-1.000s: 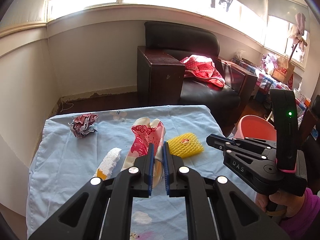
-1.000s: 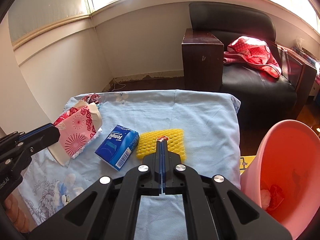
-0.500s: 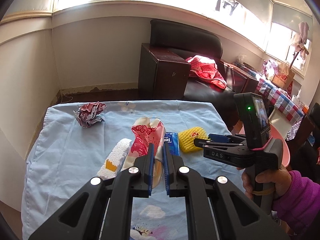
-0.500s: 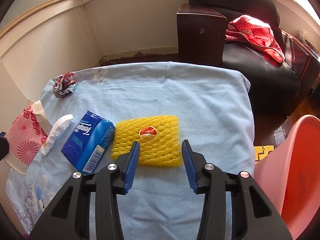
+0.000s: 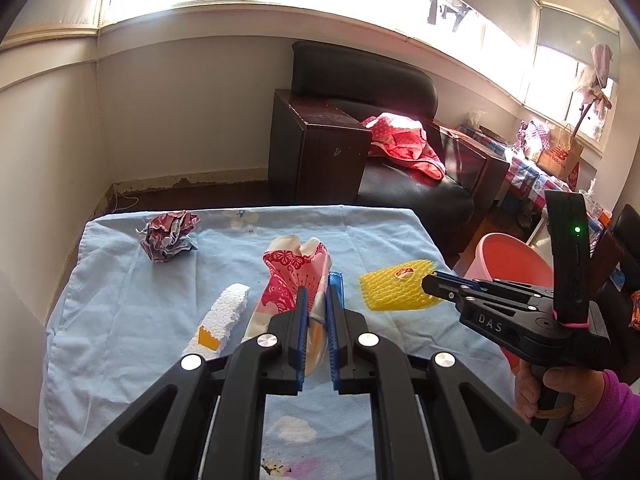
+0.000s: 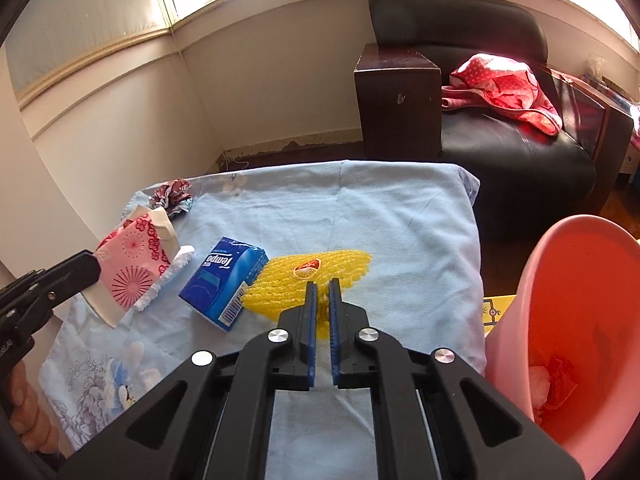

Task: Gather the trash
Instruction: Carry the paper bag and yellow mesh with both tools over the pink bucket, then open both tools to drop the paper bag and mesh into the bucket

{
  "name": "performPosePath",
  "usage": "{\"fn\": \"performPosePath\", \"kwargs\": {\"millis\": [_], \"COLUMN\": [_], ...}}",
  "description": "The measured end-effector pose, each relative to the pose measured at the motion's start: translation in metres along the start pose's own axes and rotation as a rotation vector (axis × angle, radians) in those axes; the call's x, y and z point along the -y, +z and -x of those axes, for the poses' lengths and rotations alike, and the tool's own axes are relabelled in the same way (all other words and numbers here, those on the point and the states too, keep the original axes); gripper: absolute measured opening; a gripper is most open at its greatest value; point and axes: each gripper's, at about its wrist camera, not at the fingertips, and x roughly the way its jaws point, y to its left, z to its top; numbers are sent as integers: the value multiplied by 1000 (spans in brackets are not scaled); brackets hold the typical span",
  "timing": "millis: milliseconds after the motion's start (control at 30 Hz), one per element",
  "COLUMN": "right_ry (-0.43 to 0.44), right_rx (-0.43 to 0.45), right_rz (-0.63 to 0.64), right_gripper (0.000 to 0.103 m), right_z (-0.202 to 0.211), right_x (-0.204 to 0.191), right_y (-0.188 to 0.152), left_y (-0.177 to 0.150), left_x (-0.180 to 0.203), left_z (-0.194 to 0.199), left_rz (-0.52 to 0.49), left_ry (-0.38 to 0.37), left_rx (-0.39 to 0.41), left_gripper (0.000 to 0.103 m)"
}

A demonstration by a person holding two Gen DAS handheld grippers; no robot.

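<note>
A yellow foam net (image 6: 288, 284) lies on the blue-clothed table (image 6: 400, 232). My right gripper (image 6: 323, 286) is shut on its near edge; yellow mesh shows between the pads. From the left wrist view, the right gripper (image 5: 430, 280) meets the yellow net (image 5: 384, 292) from the right. My left gripper (image 5: 314, 292) is shut on a pink floral paper packet (image 5: 296, 272) that stands up from its jaws. That packet (image 6: 132, 264) hangs at the table's left, above the cloth, in the left gripper (image 6: 86, 270).
A blue tissue pack (image 6: 224, 280) lies just left of the net. A white foam strip (image 5: 224, 312) and a crumpled paper ball (image 5: 170, 234) sit further left. A pink bin (image 6: 532, 264) holding some scraps stands off the table's right edge. A dark armchair (image 6: 520, 152) stands behind.
The right gripper opened, came down over the yellow net and closed on its near edge. The left gripper kept hold of the pink packet and hardly moved.
</note>
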Motion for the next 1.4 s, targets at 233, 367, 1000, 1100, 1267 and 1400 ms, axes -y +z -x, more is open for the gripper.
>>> {"fn": "performPosePath", "kwargs": {"millis": [233, 367, 1000, 1100, 1267, 1400], "right_ry": [-78, -168, -292, -280, -243, -210], "right_rx": [129, 175, 124, 122, 148, 167], "right_rz": [-68, -119, -349, -358, -340, -310], "right_gripper": [6, 6, 12, 26, 34, 34], "right_z": [65, 94, 109, 108, 112, 117], "right_x": [31, 63, 176, 179, 171, 155], "right_y": [-8, -17, -67, -69, -68, -64], "left_y": [12, 21, 16, 16, 17, 17], "left_x": [35, 73, 213, 212, 201, 188], "left_z": [0, -6, -93, -90, -76, -64], "left_rz": [-35, -71, -221, -229, -239, -230], "left_ry": [-119, -226, -416, -407, -400, -389], "left_rx": [14, 14, -128, -113, -82, -61], "left_gripper": [8, 8, 17, 32, 36, 41]}}
